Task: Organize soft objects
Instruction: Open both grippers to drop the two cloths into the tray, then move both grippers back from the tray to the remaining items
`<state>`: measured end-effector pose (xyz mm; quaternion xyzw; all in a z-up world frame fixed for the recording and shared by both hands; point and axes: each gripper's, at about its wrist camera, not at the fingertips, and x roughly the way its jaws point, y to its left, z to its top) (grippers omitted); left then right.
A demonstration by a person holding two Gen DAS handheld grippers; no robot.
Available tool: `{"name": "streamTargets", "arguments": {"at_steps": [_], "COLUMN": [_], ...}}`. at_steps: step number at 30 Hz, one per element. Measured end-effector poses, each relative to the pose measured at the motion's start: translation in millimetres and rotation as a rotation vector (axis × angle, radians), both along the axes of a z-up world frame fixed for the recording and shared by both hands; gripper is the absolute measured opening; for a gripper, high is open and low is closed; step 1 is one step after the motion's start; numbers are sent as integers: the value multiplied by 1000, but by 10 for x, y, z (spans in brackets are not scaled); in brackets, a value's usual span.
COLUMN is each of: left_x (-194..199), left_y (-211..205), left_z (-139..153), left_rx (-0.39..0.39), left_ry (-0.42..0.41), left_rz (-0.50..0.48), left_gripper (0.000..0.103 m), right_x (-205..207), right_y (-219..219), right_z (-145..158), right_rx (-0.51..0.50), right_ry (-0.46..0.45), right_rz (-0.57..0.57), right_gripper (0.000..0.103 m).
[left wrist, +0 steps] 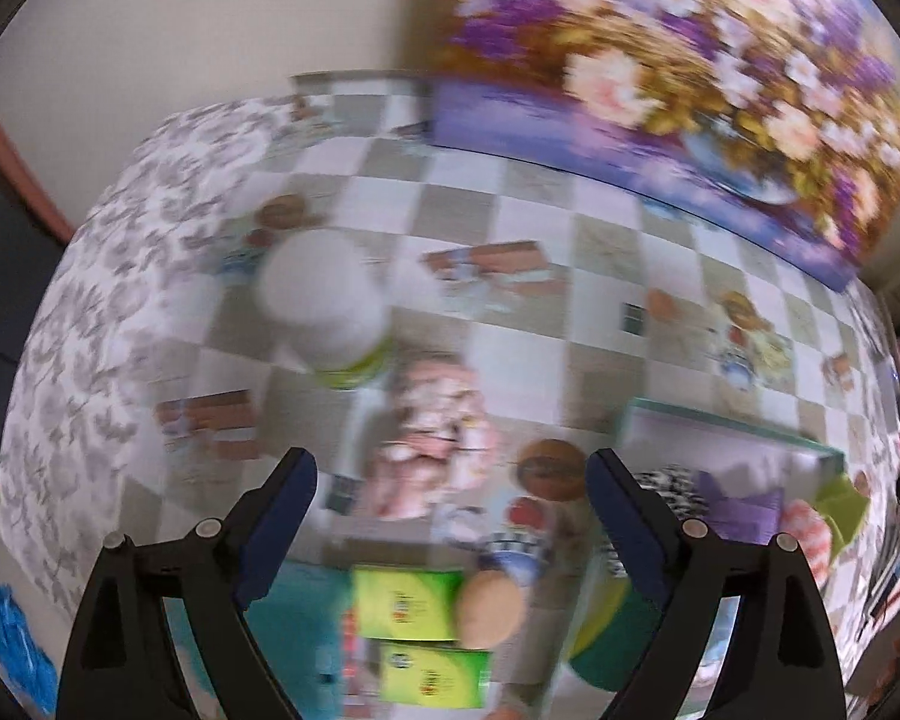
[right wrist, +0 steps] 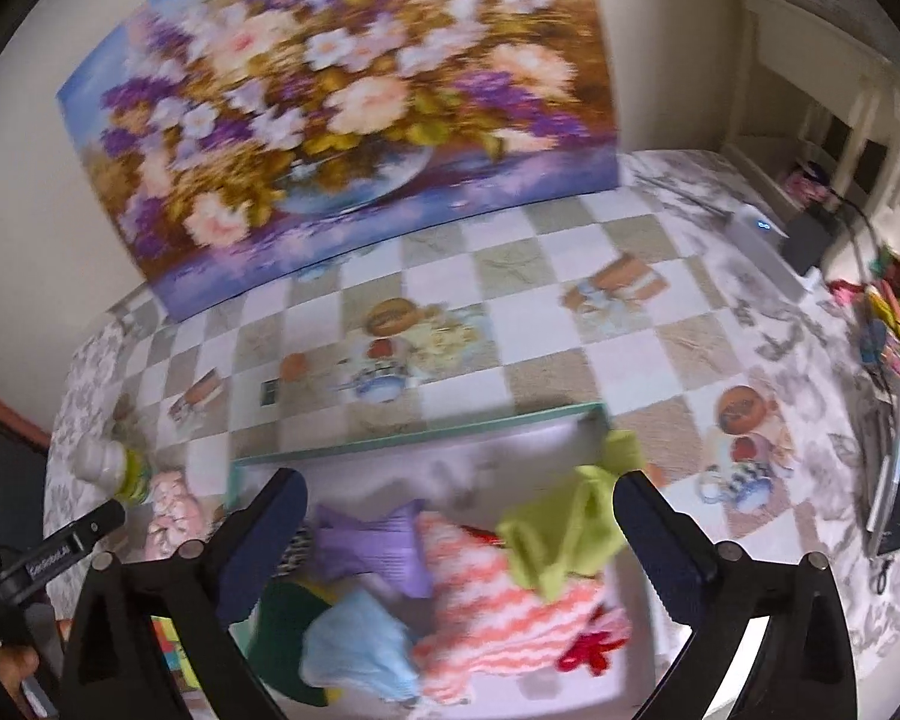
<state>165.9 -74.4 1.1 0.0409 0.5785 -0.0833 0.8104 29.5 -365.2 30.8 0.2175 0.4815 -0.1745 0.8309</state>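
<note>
Right hand-held gripper (right wrist: 456,531) agape above cloth-filled box (right wrist: 414,435).

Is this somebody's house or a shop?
Probably somebody's house. The table wears a checked tablecloth printed with teapots, a big flower painting leans against the wall, and a box holds colourful soft cloths.

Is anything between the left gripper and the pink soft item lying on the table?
Nothing visible. The left gripper is open, and the pink item lies just ahead between its fingers. The white bottle stands beyond it to the left, off the line of approach.
</note>
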Motion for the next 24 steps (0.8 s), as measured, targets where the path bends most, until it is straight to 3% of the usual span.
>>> {"name": "streamTargets", "arguments": {"at_steps": [15,24], "left_x": [91,96], "left_y": [639,817], "left_z": [-91,-237], "left_rx": [75,97], "left_ry": [32,80], "left_rz": [84,92], "left_gripper": [91,91], "right_x": [531,607], "right_y": [1319,1790], "right_z": [-167,-458], "right_rx": [119,164], "right_ry": [-14,36], "right_rz": [319,409], "right_gripper": [103,103]}}
